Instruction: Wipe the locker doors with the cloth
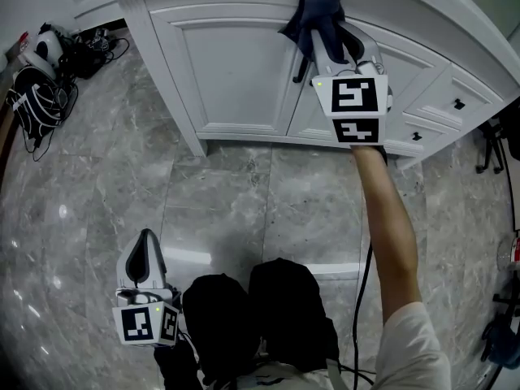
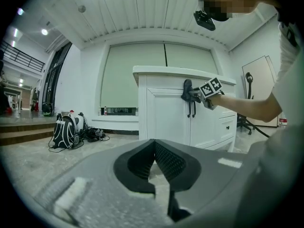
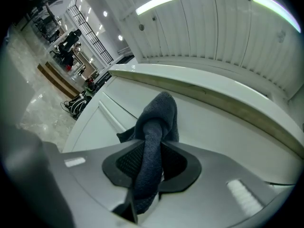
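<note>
Head view showed grey marble floor (image 1: 236, 210) nearest, with the left gripper (image 1: 146, 242) at lower left, jaws pressed together, empty. Farther up, the right gripper (image 3: 151, 148) pinched the cloth (image 1: 318, 6) against a white door (image 1: 236, 71); bags (image 1: 36, 96) lay upper left.

**First speaker:** What colour is the cloth (image 3: 156, 122)?

**Second speaker:** It is dark slate blue, with no pattern. The locker doors (image 1: 236, 71) are plain white.

**First speaker:** And the tools?

**Second speaker:** The right gripper (image 3: 154, 151) and the left gripper (image 2: 154, 158) are pale grey. Their fingers (image 2: 171, 163) have black pads with a fine grid texture. The marker cubes (image 1: 355, 96) show black square patterns on white.

**First speaker:** And the floor (image 1: 227, 210)?

**Second speaker:** It is glossy grey marble with paler veins.
</note>
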Motion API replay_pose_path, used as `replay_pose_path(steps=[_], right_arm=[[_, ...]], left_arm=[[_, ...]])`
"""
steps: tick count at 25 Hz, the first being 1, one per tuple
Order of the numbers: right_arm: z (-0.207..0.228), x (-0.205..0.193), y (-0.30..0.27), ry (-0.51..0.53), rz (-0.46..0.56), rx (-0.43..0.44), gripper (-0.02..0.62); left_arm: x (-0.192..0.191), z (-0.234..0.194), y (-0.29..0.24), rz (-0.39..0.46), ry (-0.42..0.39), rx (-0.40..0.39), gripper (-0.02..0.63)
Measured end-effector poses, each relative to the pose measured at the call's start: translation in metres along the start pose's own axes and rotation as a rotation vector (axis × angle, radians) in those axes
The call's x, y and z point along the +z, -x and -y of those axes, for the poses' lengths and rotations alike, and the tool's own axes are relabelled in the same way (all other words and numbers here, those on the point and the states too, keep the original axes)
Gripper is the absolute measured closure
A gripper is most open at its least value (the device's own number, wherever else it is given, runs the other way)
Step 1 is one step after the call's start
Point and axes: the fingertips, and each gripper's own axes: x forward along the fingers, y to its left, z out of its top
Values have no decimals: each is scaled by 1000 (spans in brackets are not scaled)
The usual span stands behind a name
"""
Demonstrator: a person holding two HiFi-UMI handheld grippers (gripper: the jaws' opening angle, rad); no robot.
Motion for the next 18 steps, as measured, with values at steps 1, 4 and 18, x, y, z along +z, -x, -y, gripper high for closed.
replay_pose_path(steps=[1, 4, 18], right_arm=[[3, -1, 2, 1, 0, -9, 508], [13, -8, 8, 2, -6, -34, 509], [36, -47, 24, -26, -49, -104, 509]], left_arm=[[0, 0, 0, -1, -1, 1, 604], [-1, 1, 0, -3, -4, 2, 604], [-4, 9, -3, -12, -12, -8, 604]])
